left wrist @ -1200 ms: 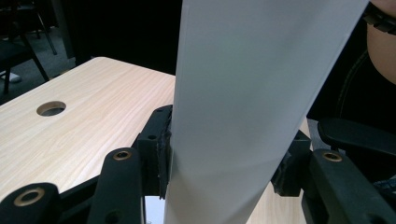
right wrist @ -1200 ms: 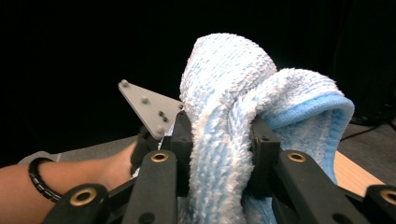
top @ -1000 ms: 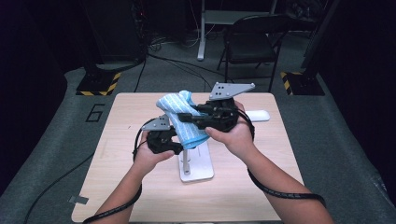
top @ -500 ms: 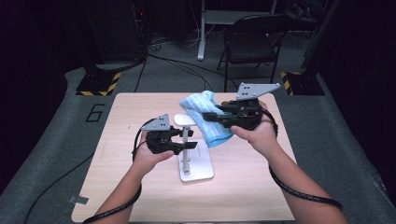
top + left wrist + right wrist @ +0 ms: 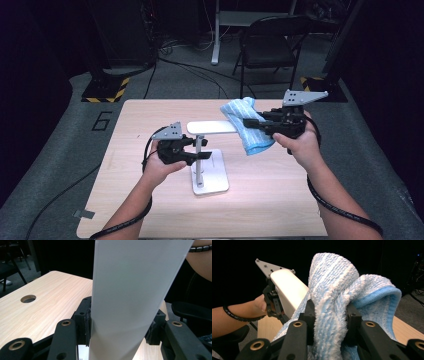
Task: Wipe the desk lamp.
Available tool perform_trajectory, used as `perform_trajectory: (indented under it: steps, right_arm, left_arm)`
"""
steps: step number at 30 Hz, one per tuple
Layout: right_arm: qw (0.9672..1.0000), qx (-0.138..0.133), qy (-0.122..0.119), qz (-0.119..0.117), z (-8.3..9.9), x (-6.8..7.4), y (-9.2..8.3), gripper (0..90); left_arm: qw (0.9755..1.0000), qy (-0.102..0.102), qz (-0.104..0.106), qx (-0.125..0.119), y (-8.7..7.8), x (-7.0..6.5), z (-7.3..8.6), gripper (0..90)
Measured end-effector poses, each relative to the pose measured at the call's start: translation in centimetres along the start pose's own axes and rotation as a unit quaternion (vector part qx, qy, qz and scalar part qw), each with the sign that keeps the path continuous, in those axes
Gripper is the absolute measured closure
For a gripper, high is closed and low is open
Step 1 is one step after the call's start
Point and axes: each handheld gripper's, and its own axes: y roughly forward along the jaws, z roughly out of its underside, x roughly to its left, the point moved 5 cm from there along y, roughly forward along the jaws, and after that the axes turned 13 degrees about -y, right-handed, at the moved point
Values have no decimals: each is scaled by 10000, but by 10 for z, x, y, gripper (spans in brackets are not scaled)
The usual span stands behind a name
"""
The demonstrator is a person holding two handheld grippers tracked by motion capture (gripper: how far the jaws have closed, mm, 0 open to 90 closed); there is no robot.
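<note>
On the table [image 5: 280, 200], seen from the high view, a white desk lamp [image 5: 210, 172] stands on its flat base near the middle, its stem upright and its long head lying level across the top. The left claw [image 5: 200, 150] is clamped on the stem from the left side, well above the base. The right claw [image 5: 250, 123] is raised above the table's far right part and pinches a blue-and-white striped cloth [image 5: 247, 125], which hangs in a loose fold just beside the right end of the lamp head; whether cloth and head touch cannot be told from here.

The left gripper view settles the grip: the stem [image 5: 135, 295] rises as a broad white band between the two black jaws, and both pads press against its sides. It also shows a round hole [image 5: 28, 298] in the table top, which the high view does not.

The right gripper view shows the cloth's [image 5: 342, 297] fluffy pile bunched between its jaws, squeezed tight, with the rest ballooning above them. Beyond the cloth, the lamp head [image 5: 289, 290] runs away towards the left claw [image 5: 273, 302] and the hand [image 5: 260, 305] that holds it.
</note>
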Motion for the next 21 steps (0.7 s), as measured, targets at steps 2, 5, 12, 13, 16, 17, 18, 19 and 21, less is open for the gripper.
perform_trajectory:
  steps: [2, 5, 12, 13, 16, 17, 18, 19, 21]
  right_arm:
    - [10000, 13, -22, -67, -6, 5, 8, 695]
    - [9998, 0, -79, -182, -17, 16, 26, 696]
    - [9985, -1, -251, -478, -44, 43, 67, 694]
    - [9982, 6, -279, -526, -47, 46, 72, 694]
    - [9979, -14, -312, -563, -54, 53, 83, 693]
    - [9979, -4, -318, -568, -56, 55, 86, 692]
    - [9979, 3, -339, -557, -57, 57, 88, 692]
    - [9978, 14, -354, -562, -58, 58, 90, 692]
    - [9978, 23, -369, -546, -59, 58, 90, 693]
  left_arm:
    - [10000, 20, -54, 29, 0, 0, 0, 503]
    - [10000, 27, -76, 26, 1, 0, -1, 504]
    - [10000, 1, -69, -59, 1, 0, 0, 503]
    - [9999, 12, -84, -72, 2, 0, -1, 503]
    - [9999, 12, -99, -96, 2, 0, -1, 503]
    - [9999, 2, -99, -107, 2, 0, -1, 503]
    - [9999, 60, -113, -101, 2, 0, -1, 503]
    - [9998, 5, -118, -154, 2, 0, -1, 503]
    - [9998, 43, -136, -110, 1, -1, 0, 504]
